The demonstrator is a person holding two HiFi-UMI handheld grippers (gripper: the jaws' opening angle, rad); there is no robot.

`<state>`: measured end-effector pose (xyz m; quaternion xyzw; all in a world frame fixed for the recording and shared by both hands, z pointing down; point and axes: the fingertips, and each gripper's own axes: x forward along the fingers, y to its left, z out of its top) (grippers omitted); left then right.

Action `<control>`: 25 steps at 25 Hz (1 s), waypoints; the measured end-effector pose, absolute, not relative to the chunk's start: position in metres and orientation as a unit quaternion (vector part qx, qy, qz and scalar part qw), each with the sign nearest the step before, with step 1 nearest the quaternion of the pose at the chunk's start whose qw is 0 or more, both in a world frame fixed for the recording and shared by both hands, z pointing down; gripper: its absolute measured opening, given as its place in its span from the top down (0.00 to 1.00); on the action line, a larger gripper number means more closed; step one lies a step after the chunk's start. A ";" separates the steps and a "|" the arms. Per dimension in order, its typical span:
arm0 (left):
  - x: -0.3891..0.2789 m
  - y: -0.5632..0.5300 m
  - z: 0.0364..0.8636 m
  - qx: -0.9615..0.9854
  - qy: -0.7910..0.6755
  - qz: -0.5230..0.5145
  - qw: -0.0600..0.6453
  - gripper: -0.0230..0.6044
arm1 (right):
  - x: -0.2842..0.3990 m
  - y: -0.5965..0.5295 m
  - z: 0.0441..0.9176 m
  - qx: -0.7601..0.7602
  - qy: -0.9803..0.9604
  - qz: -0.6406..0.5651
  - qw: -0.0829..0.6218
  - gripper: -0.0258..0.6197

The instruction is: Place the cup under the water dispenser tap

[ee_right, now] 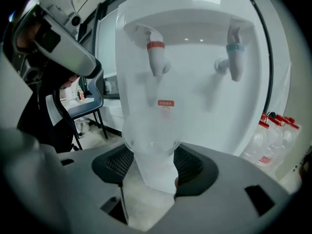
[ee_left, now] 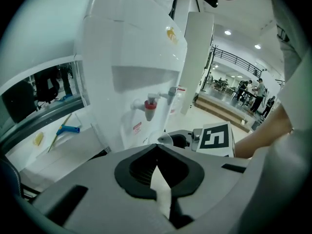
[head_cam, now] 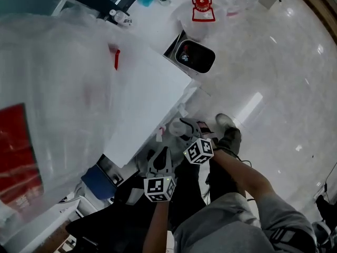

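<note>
Cup sits clamped between the jaws of your right gripper, at lower centre of the right gripper view, its mouth turned away from you toward the water dispenser. It is clear, thin-walled plastic that tapers to a narrow base; the dispenser's white front shows straight through it. In that view the rim lies below the red tap, apart from it, with bare white panel between them. The blue tap hangs toward the upper right, well clear of the cup. A chair stands at the left edge and bottles crowd the lower right. From the head view, the dispenser's top edge runs diagonally just above your grippers, and open floor spreads across the right half of the frame. Your left gripper is closed, tips together, holding nothing.
</note>
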<state>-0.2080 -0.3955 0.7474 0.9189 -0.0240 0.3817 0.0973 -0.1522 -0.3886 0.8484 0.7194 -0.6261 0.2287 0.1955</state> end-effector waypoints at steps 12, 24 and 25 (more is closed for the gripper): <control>-0.223 -0.407 0.786 0.917 -0.026 0.386 0.094 0.95 | -0.151 -0.424 0.918 0.711 -0.628 0.234 0.212 0.56; -0.226 -0.420 0.800 0.916 -0.030 0.389 0.098 0.95 | -0.153 -0.441 0.934 0.698 -0.640 0.235 0.221 0.56; -0.226 -0.421 0.801 0.915 -0.030 0.389 0.099 0.95 | -0.153 -0.442 0.935 0.695 -0.641 0.233 0.226 0.56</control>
